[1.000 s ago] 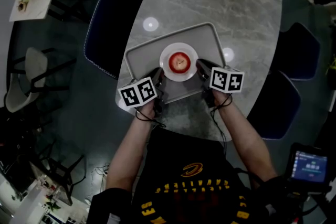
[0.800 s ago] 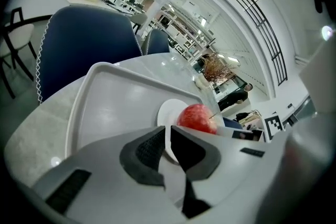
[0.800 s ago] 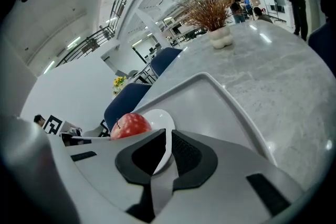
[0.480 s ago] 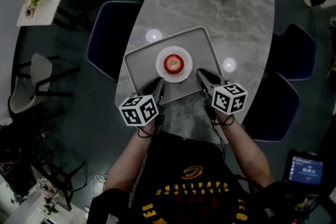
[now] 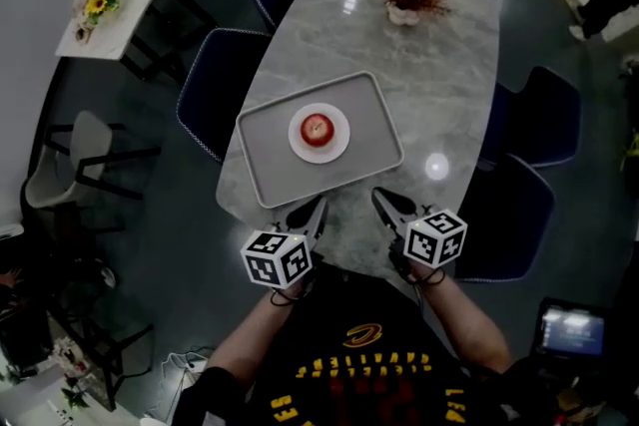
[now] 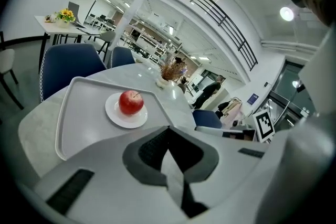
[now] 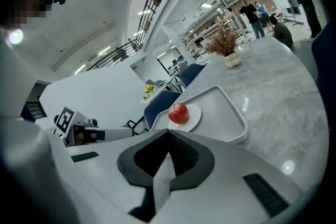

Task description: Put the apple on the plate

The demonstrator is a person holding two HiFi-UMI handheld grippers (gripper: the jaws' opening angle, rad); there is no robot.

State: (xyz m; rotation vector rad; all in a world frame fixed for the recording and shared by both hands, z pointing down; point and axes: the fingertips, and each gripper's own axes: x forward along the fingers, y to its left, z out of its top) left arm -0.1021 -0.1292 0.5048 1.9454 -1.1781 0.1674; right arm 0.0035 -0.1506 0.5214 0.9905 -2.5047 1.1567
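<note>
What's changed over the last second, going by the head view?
Both grippers drew back from beside the plate toward the person, off the tray. The left gripper has just closed its jaws on nothing, and the right gripper is shut and empty too. The apple stayed on the plate.

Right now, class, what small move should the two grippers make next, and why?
Probably only lowering both to rest. The apple sits on the white plate in the grey tray, so the job looks done. The left gripper, whose jaws have just closed on nothing, and the right gripper, also shut and empty, hang short of the tray.
</note>
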